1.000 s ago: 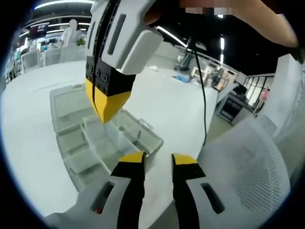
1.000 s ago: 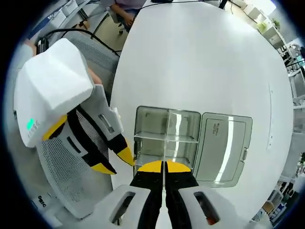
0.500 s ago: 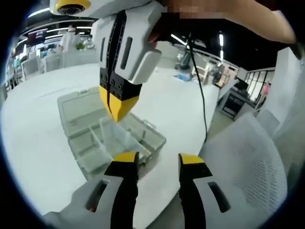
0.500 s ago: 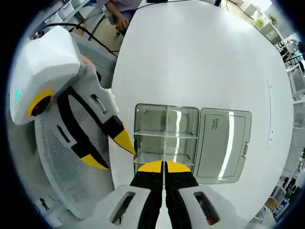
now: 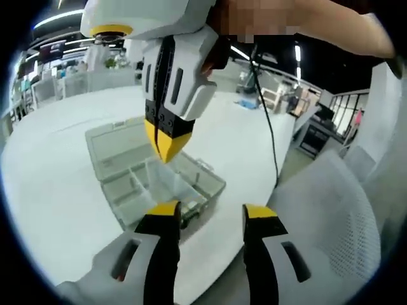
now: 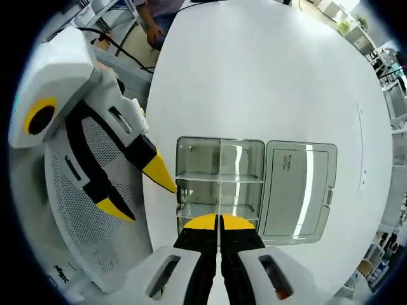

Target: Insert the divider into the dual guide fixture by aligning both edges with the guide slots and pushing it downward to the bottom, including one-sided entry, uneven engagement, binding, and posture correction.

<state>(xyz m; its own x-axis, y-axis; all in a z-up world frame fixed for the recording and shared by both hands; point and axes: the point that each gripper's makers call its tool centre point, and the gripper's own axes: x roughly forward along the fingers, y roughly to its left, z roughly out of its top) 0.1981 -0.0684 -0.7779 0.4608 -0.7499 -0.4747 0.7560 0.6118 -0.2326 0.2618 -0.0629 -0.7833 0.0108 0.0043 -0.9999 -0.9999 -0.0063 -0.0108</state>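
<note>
We see the right gripper [image 6: 218,220] pointing straight down over the clear box [image 6: 219,184], its fingers pressed together on the thin clear divider [image 6: 219,175], which stands on edge along the box's middle. The left gripper [image 5: 211,212] hovers at the box's near edge, fingers spread and empty. The lid [image 6: 299,190] lies open flat; the white tabletop [image 6: 267,76] around it is bare.

The right gripper [image 6: 218,220] fingers hide any divider between them.
</note>
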